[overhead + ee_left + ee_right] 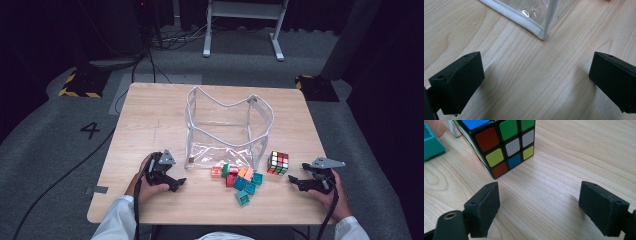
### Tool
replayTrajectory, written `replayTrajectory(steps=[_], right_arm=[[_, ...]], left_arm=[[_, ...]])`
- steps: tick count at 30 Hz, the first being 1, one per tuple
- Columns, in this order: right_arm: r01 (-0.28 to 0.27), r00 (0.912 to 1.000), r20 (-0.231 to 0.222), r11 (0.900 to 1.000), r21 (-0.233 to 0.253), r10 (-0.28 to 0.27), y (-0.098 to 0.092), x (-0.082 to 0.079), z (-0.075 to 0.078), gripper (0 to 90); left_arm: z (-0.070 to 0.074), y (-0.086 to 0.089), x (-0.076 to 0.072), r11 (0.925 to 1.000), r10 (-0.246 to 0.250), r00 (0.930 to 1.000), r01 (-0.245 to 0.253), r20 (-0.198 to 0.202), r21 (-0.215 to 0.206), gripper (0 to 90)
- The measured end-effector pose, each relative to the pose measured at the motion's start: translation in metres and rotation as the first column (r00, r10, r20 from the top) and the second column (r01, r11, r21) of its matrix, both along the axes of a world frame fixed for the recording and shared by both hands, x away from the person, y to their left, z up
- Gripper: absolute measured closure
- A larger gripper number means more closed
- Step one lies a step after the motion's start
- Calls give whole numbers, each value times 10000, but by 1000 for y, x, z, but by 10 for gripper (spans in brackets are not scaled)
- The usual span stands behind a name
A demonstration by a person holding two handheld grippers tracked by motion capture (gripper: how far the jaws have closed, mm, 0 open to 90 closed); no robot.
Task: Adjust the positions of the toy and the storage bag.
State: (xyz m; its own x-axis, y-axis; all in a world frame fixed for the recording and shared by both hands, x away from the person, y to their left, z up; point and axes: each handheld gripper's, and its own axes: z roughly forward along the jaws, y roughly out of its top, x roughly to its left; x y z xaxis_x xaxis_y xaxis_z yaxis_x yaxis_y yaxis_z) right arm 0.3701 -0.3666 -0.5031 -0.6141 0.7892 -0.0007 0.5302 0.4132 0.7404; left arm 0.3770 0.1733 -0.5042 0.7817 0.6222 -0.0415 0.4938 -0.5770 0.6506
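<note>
A clear plastic bag with white trim (227, 127) stands open at the middle of the wooden table (150, 115). A scrambled puzzle cube (278, 163) sits just right of it, and several small coloured blocks (240, 180) lie in front of it. My left gripper (179, 184) rests open on the table, left of the blocks, with the bag's bottom corner (543, 36) ahead of its jaws. My right gripper (294, 181) is open too, low on the table just right of the cube (501, 142). Nothing is between either pair of jaws.
A teal block (430, 143) lies left of the cube in the right gripper view. Beyond the table are grey carpet, floor cables (150, 60) and the white legs of a stand (242, 30). Bare wood lies along the table's left side.
</note>
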Motion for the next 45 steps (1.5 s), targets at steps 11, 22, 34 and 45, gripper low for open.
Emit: replayTrajectory(steps=[11,22,34,45], right_arm=[[-18,10000,-7,10000,-8,18,0,0,0,175],[-8,9953,966,9999,-163,24,6,-4,29,213],[-1244,9733,1980,9918,284,1164,45,0,66,283],[-2705,9361,2284,9625,-181,2674,104,17,76,433]], left_arm=[[0,-1,-1,9999,131,9999,-131,-14,52,1],[4,-6,5,9995,299,9995,-299,-67,43,86],[20,-14,7,9990,372,9892,-331,1421,-308,236],[48,-24,12,9896,367,9803,-87,1941,-1433,272]])
